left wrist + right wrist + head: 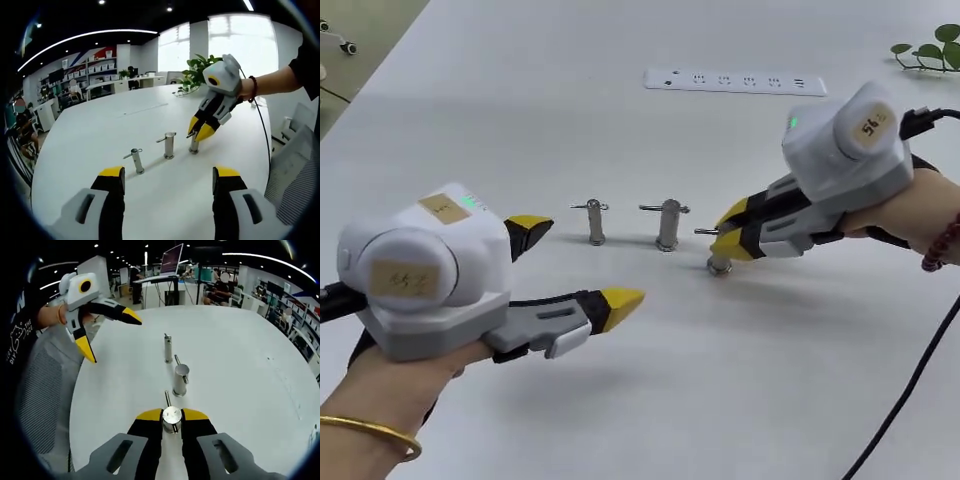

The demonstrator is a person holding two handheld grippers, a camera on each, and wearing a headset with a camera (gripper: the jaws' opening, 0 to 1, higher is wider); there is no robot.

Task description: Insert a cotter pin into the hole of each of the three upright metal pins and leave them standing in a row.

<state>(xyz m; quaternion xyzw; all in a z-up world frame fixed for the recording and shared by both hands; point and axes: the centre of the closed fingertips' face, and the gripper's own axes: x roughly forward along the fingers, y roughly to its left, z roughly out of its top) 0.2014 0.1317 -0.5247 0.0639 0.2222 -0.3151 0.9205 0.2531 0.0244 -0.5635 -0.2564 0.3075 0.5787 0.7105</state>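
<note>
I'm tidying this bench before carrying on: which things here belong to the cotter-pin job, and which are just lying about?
Job:
left pin, middle pin, each with a cotter pin through; right pin, held in the right gripper.

Lying about:
power strip, plant.

Silver metal pins (pixel 667 225) gleam on the white table (pixel 720 380). Left gripper (pixel 580 262) and right gripper (pixel 723 232) show pale grey bodies, black jaws, yellow tips. Green plant (pixel 930 50), gold bangle (pixel 370 432).
</note>
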